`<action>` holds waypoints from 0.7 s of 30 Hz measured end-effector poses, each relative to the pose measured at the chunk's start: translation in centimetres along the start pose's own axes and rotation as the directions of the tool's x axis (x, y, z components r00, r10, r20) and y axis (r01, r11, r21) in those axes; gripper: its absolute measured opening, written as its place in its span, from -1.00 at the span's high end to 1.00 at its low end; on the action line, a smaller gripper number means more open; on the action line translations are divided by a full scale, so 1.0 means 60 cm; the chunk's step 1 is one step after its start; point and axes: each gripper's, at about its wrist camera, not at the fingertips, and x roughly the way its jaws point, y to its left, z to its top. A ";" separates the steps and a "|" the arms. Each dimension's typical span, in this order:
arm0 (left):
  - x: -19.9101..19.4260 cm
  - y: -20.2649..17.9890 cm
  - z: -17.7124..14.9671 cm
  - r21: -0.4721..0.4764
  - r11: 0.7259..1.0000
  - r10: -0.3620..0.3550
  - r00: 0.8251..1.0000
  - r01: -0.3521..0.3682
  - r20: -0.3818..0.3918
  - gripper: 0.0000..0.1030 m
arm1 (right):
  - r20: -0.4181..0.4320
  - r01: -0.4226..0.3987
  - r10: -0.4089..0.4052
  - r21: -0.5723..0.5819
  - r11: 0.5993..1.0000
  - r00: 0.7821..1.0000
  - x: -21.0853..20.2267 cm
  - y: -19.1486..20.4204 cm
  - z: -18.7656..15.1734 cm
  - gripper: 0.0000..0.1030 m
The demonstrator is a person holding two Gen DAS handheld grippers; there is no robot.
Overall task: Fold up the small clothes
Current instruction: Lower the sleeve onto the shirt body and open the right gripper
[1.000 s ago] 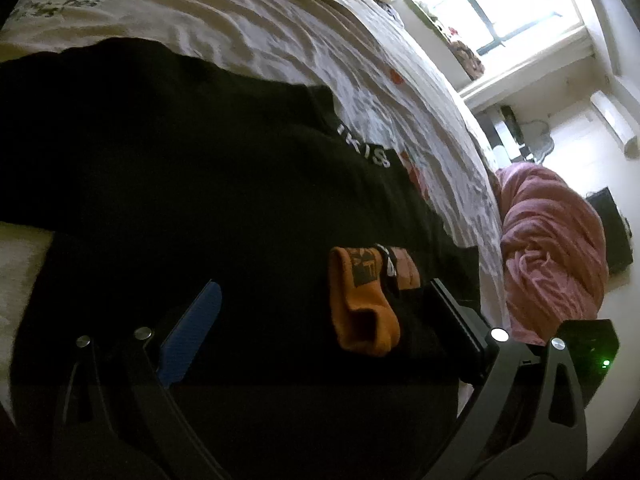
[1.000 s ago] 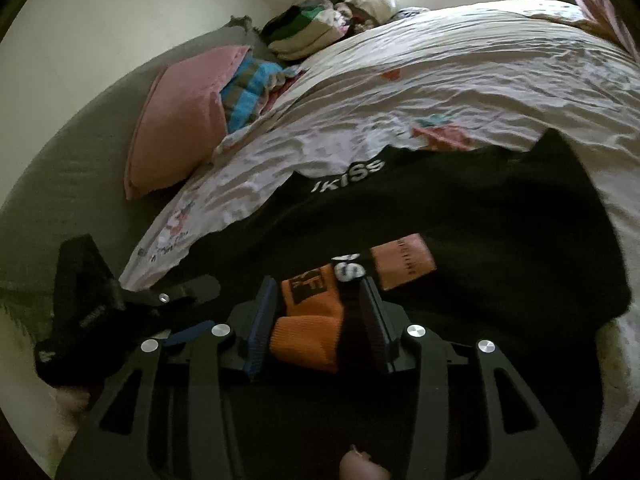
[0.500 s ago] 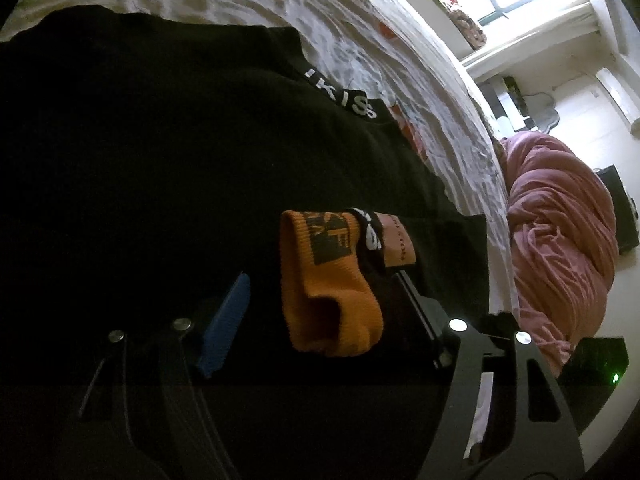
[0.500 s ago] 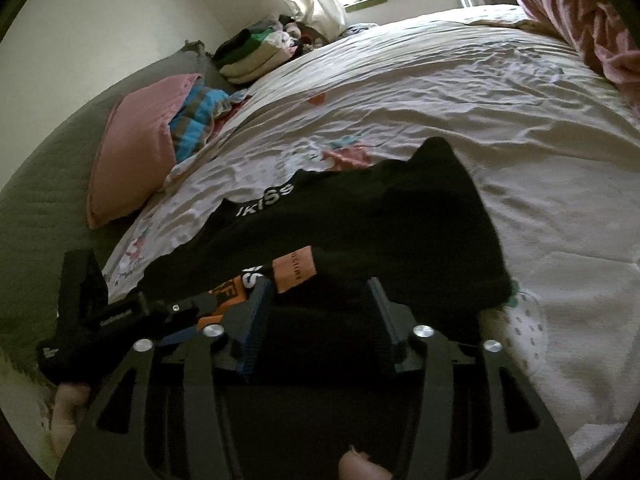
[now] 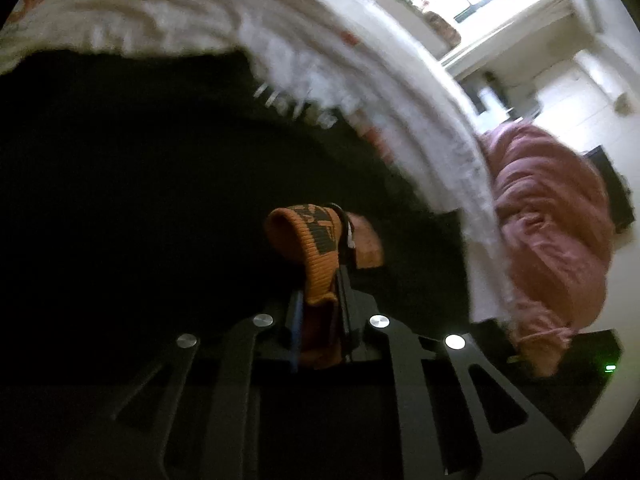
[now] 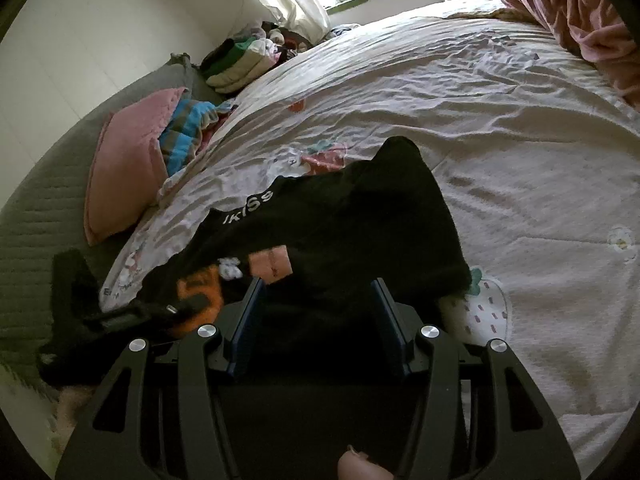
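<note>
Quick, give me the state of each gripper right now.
Left gripper: shut on the orange sock.
Right gripper: open, empty, over the black garment.

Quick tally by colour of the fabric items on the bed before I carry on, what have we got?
Black: 1, the black garment
Orange: 1, the orange sock, clamped in the left gripper
Pink: 2, the pink pillow and the pink blanket
Blue striped: 1, the striped cloth
Mixed: 1, the stack of folded clothes
Total: 6
</note>
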 end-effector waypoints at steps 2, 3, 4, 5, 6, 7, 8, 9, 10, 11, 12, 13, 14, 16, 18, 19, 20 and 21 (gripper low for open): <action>-0.029 -0.024 0.010 0.054 0.998 0.012 0.998 -0.016 0.060 0.87 | 0.004 0.001 -0.001 0.002 1.000 1.000 -0.002 -0.002 0.001 -0.02; -0.041 -0.032 0.016 0.072 0.997 0.016 0.997 -0.022 0.082 0.87 | 0.005 0.001 -0.001 0.002 1.000 1.000 -0.002 -0.003 0.002 -0.02; -0.057 -0.043 0.023 0.090 0.996 0.013 0.994 -0.023 0.109 0.87 | 0.006 0.001 -0.001 0.003 1.000 1.000 -0.002 -0.004 0.003 -0.02; -0.069 -0.048 0.028 0.103 0.994 0.013 0.992 -0.026 0.126 0.87 | 0.006 0.002 -0.002 0.004 1.000 1.000 -0.003 -0.004 0.003 -0.02; -0.080 -0.055 0.032 0.115 0.993 0.013 0.990 -0.030 0.143 0.87 | 0.006 0.002 -0.002 0.004 1.000 1.000 -0.003 -0.005 0.004 -0.02; -0.094 -0.061 0.038 0.129 0.991 0.014 0.986 -0.036 0.165 0.87 | 0.007 0.002 -0.002 0.002 1.000 1.000 -0.003 -0.004 0.004 -0.02; -0.106 -0.065 0.042 0.139 0.989 0.019 0.982 -0.046 0.186 0.87 | 0.006 0.001 -0.001 0.000 1.000 1.000 -0.003 -0.005 0.004 -0.02; -0.117 -0.067 0.043 0.148 0.988 0.022 0.979 -0.053 0.205 0.87 | 0.005 0.001 -0.001 -0.001 1.000 1.000 -0.003 -0.005 0.004 -0.02; -0.129 -0.069 0.045 0.155 0.986 0.021 0.974 -0.057 0.226 0.87 | 0.003 0.000 0.000 -0.002 1.000 1.000 -0.002 -0.005 0.004 -0.02; -0.138 -0.072 0.046 0.156 0.986 0.016 0.970 -0.055 0.241 0.87 | 0.002 0.000 0.000 -0.005 1.000 1.000 -0.001 -0.005 0.003 -0.02; -0.149 -0.071 0.046 0.158 0.986 0.014 0.966 -0.057 0.259 0.87 | 0.000 0.001 -0.001 -0.008 1.000 1.000 -0.001 -0.003 0.002 -0.02; -0.154 -0.072 0.046 0.162 0.985 0.020 0.962 -0.066 0.272 0.87 | -0.002 0.001 -0.001 -0.009 1.000 1.000 0.001 -0.002 0.002 -0.02; -0.161 -0.070 0.045 0.165 0.983 0.029 0.959 -0.079 0.282 0.87 | -0.004 0.001 -0.001 -0.010 1.000 1.000 0.001 0.000 0.002 -0.02; -0.166 -0.060 0.044 0.156 0.984 0.037 0.957 -0.085 0.288 0.87 | -0.006 0.002 -0.002 -0.017 1.000 1.000 0.002 0.004 0.000 -0.02; -0.166 -0.047 0.043 0.139 0.986 0.046 0.957 -0.089 0.287 0.87 | -0.007 0.004 -0.004 -0.022 1.000 1.000 0.004 0.007 -0.002 -0.02; -0.165 -0.040 0.042 0.134 0.986 0.059 0.955 -0.101 0.289 0.87 | -0.009 0.004 -0.004 -0.025 1.000 1.000 0.005 0.009 -0.002 -0.02; -0.163 -0.034 0.041 0.128 0.986 0.065 0.955 -0.106 0.288 0.88 | -0.009 0.005 -0.006 -0.028 1.000 1.000 0.005 0.010 -0.004 -0.02; -0.160 -0.023 0.041 0.111 0.989 0.067 0.958 -0.102 0.280 0.88 | -0.009 0.007 -0.007 -0.031 1.000 1.000 0.006 0.011 -0.004 -0.02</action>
